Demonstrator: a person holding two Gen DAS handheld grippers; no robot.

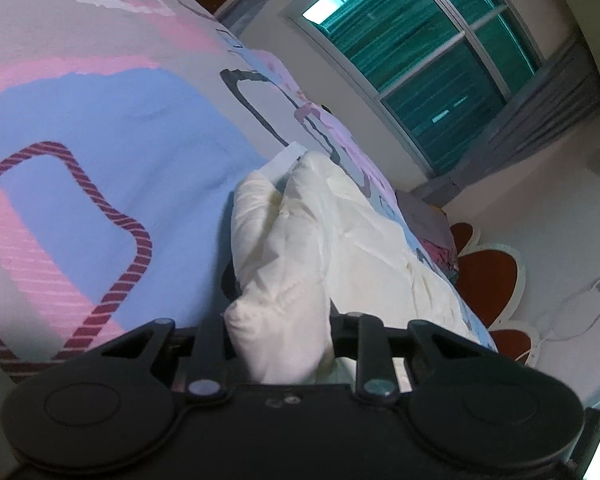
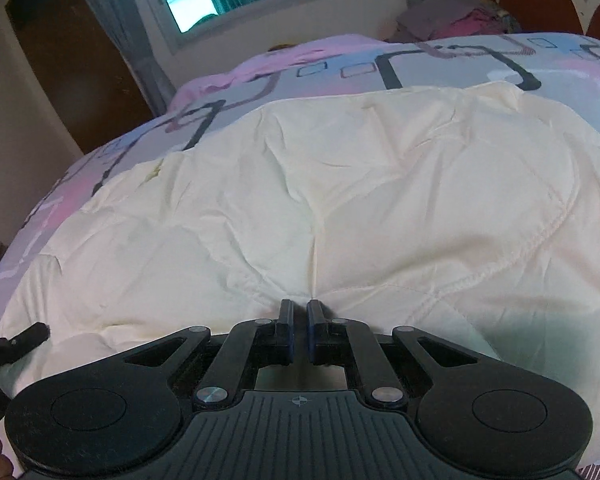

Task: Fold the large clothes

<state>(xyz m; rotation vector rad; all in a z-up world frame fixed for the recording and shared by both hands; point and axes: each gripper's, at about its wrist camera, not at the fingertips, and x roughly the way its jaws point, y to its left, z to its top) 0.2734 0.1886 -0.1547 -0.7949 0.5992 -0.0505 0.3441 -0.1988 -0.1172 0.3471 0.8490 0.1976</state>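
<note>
In the left wrist view, the left gripper (image 1: 278, 320) has its jaws clenched on a bunched corner of the cream quilt (image 1: 284, 240), whose puffy folds rise between the black linkages and hide the fingertips altogether. The rest of the quilt trails away to the right along the bed. Behind it lies the patterned bedcover (image 1: 100, 140), blue and pink with a dark red rope-like outline. A small white label (image 1: 285, 162) sticks out at the top of the held bunch. Farther back stand a window (image 1: 424, 60) with green-tinted panes, grey curtains beside it, and a red and white flower-shaped headboard (image 1: 488, 272) near the bed's far end. In the right wrist view, the right gripper (image 2: 299, 308) rests at the near edge of the quilt (image 2: 320, 184), jaws drawn almost together with a thin gap; whether any cloth is pinched between them cannot be told. The quilt spreads wide and wrinkled across the bedcover (image 2: 260, 80), covering most of it. A pile of folded clothes (image 2: 452, 20) sits at the far end of the bed, a dark wooden door (image 2: 72, 56) stands at left, and part of the left gripper (image 2: 16, 344) shows at the lower left edge.
</note>
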